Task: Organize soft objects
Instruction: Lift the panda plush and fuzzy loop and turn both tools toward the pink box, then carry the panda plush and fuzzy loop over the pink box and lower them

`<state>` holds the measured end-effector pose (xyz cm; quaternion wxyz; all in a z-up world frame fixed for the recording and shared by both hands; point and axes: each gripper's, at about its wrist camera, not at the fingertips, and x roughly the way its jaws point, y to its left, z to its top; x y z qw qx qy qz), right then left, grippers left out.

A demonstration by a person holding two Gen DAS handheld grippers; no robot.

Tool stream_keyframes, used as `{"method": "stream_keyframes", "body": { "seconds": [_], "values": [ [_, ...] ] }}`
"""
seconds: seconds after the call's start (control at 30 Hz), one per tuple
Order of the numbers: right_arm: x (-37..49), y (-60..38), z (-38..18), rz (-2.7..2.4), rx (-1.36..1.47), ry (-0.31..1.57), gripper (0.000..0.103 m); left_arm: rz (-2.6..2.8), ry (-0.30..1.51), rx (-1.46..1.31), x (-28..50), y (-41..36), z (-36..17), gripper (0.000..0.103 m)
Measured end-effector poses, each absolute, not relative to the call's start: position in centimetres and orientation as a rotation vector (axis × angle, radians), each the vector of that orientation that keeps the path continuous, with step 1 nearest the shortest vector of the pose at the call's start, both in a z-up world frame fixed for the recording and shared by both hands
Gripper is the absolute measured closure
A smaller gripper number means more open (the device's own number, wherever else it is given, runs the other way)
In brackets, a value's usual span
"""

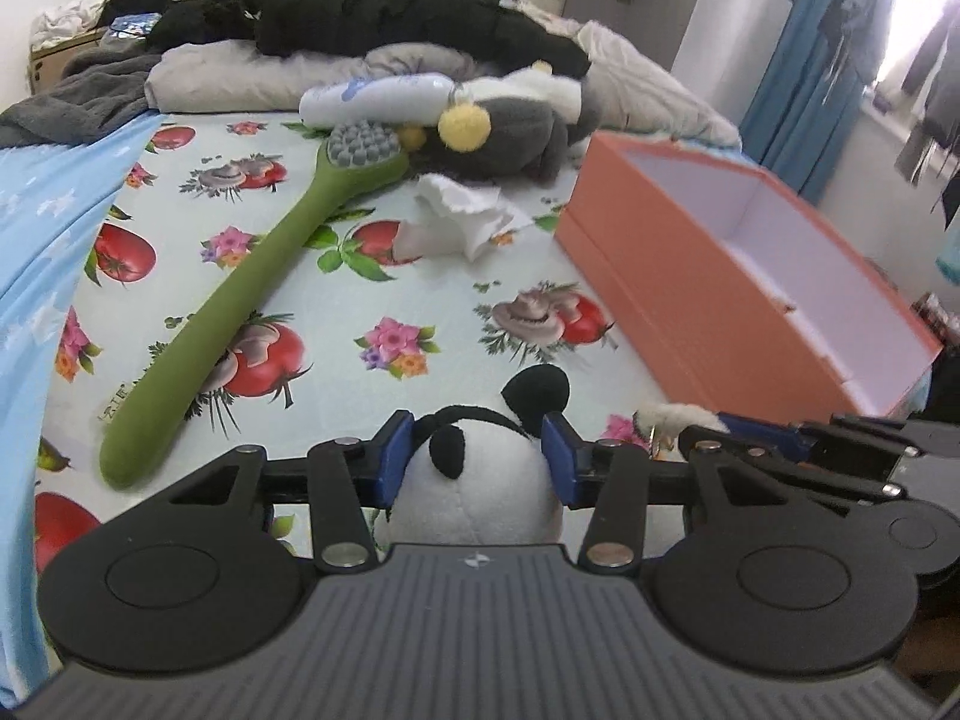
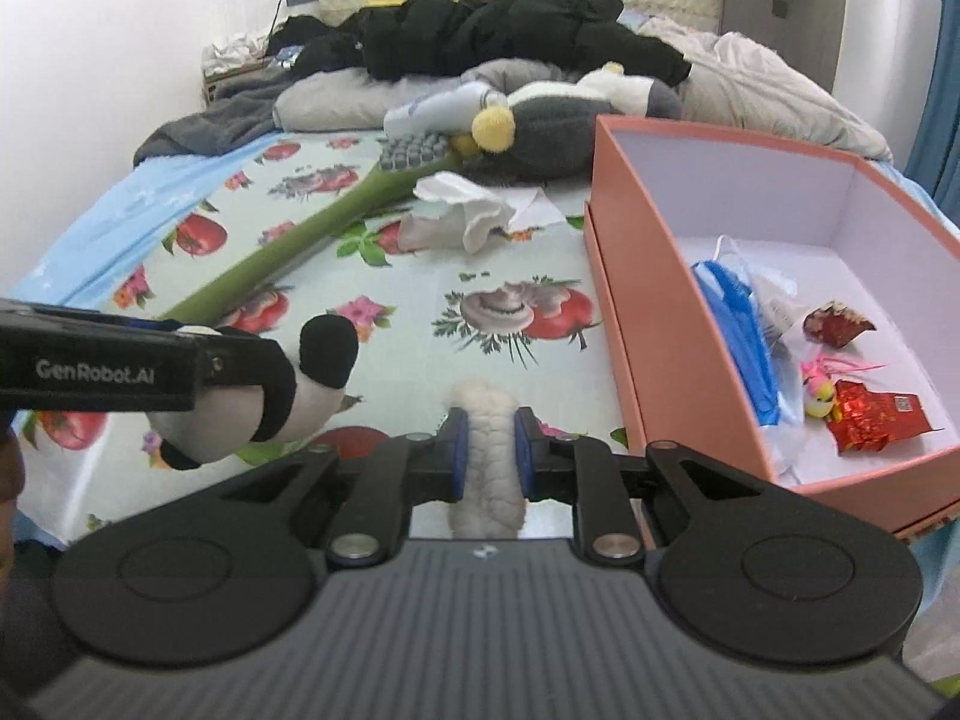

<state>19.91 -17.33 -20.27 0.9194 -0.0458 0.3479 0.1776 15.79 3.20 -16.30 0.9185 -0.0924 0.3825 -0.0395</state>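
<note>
both wrist views close, facing downward, sharing bed (image 1: 336, 276) and box (image 2: 648, 324)

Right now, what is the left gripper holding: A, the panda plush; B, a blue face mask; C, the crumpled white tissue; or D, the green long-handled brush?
A: the left gripper has its blue pads pressed on either side of the panda plush, while the green brush and the tissue lie on the bed.
</note>
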Motion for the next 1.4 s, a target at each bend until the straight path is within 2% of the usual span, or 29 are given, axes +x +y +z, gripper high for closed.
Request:
{"method": "stream_keyframes", "body": {
  "seconds": [0.7,1.03,1.4],
  "values": [
    [13.2,-19.5,-11.2,0.365,-0.053,0.546,0.084,-0.092,0.627,-0.273,7.6,2.0,-7.4,0.05],
    [9.9,-20.8,-8.7,0.364,-0.04,0.507,0.084,-0.107,0.606,-0.305,3.9,0.9,-5.4,0.05],
    [8.2,-23.7,-7.9,0.291,-0.021,0.524,0.084,-0.243,0.625,-0.294,4.5,-4.1,-4.6,0.05]
  ]
}}
